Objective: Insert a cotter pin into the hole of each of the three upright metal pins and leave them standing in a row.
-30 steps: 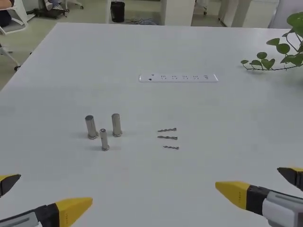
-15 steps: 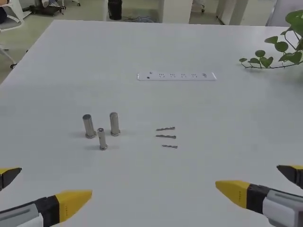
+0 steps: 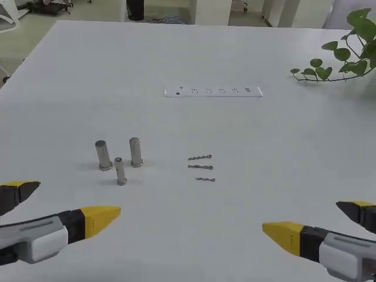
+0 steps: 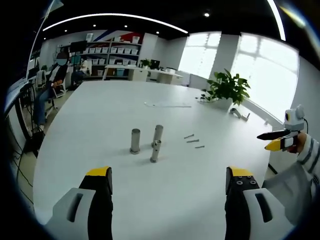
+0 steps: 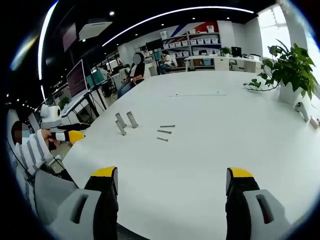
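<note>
Three upright metal pins (image 3: 118, 160) stand in a tight cluster left of the table's middle, also seen as metal pins (image 4: 148, 143) and metal pins (image 5: 125, 121). To their right lie three small cotter pins (image 3: 201, 167) in a column, cotter pins (image 4: 193, 141), cotter pins (image 5: 163, 132). My left gripper (image 3: 61, 205) hovers open near the front left, well short of the pins; its jaws stand wide apart around left gripper (image 4: 167, 180). My right gripper (image 3: 320, 220) hangs open at the front right, right gripper (image 5: 170, 179), with nothing between its fingers.
A white power strip (image 3: 212, 91) lies farther back on the white table (image 3: 276, 147). A potted plant (image 3: 341, 56) trails leaves at the far right. People sit at desks beyond the table, with shelves behind.
The head view has tipped slightly, so everything sits a bit lower and left. My left gripper has risen and come further into view; the right one barely moved.
</note>
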`<action>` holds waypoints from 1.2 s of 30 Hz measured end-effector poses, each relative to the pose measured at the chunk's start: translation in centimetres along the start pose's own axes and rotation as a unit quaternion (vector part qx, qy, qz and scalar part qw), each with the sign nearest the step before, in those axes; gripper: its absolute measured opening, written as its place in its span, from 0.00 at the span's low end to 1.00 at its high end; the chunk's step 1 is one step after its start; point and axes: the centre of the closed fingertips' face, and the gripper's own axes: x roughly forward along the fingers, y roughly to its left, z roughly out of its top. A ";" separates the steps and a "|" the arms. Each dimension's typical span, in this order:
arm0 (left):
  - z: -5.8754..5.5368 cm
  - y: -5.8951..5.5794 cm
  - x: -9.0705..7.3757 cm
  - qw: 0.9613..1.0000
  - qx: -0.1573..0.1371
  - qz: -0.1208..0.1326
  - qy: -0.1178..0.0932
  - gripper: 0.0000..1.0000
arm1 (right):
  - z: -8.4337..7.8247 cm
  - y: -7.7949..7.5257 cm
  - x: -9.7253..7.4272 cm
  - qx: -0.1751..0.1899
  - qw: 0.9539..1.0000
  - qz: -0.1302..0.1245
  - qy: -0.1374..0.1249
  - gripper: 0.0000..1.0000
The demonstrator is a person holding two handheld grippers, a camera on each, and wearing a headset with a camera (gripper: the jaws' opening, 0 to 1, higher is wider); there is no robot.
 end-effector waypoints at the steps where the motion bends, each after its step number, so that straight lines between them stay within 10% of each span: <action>1: 0.1 0.0 0.2 1.000 0.001 0.000 0.000 0.93 | 0.0 0.0 0.0 0.000 1.000 0.000 0.000 0.88; 36: 1.8 2.2 7.2 0.997 0.057 -0.030 0.033 0.41 | 0.4 -0.2 0.4 0.003 1.000 -0.015 0.006 0.90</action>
